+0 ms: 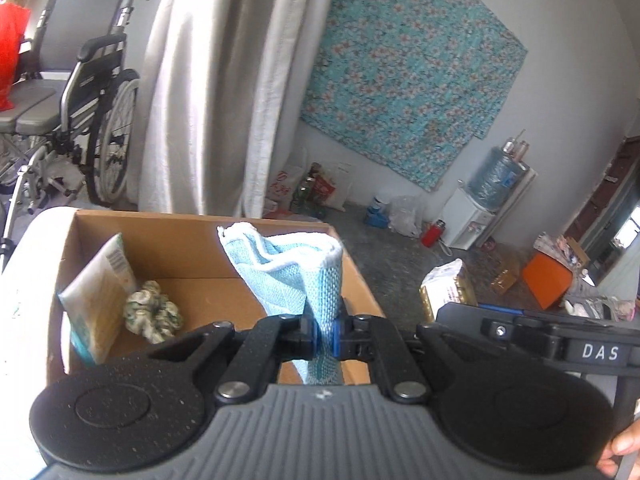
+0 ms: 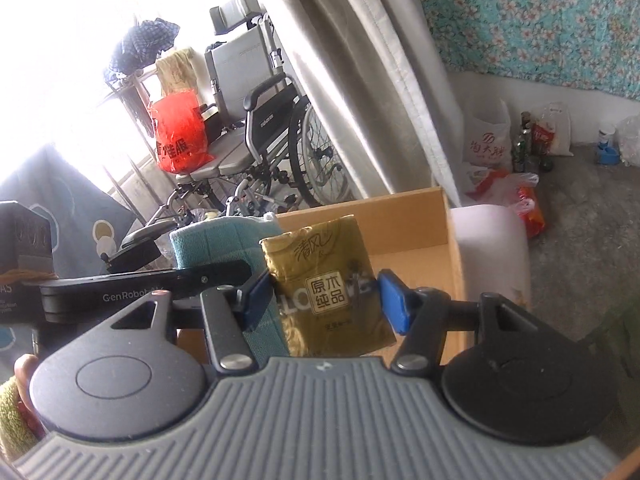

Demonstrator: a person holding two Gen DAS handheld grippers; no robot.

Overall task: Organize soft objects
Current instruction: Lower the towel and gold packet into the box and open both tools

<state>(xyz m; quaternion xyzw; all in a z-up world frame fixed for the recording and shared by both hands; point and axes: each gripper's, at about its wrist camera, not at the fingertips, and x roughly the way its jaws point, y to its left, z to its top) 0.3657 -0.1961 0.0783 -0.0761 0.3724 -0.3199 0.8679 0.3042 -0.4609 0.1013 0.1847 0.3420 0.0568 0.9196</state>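
Indoors, a light blue knitted cloth (image 1: 298, 276) is held pinched between the nearly closed jaws of the left gripper (image 1: 326, 338), its folded upper part standing above the fingers and a short tail hanging below them. The cloth is held over an open cardboard box (image 1: 200, 240), which is set on a pale, rounded cushion-like surface (image 1: 24, 280). Inside the box, a tissue pack (image 1: 100, 296) is leaned against the left wall, and a green-and-white patterned scrunchie (image 1: 154, 312) is seen touching its lower edge on the box floor.

From the right wrist view, a gold-coloured tissue pack (image 2: 326, 284) printed with Chinese characters is clamped between the blue pads (image 2: 394, 300) of the right gripper (image 2: 324, 300), the jaws being spread to the width of the pack. It is held upright in front of the same box (image 2: 420, 220), with the blue cloth (image 2: 216, 244) visible just to its left, behind the black body of the other gripper.

In the background, a wheelchair (image 1: 80, 80), a pale curtain (image 1: 224, 80) and a teal floral wall hanging (image 1: 408, 60) are seen, with bags and a water dispenser (image 1: 480, 216) along the wall.
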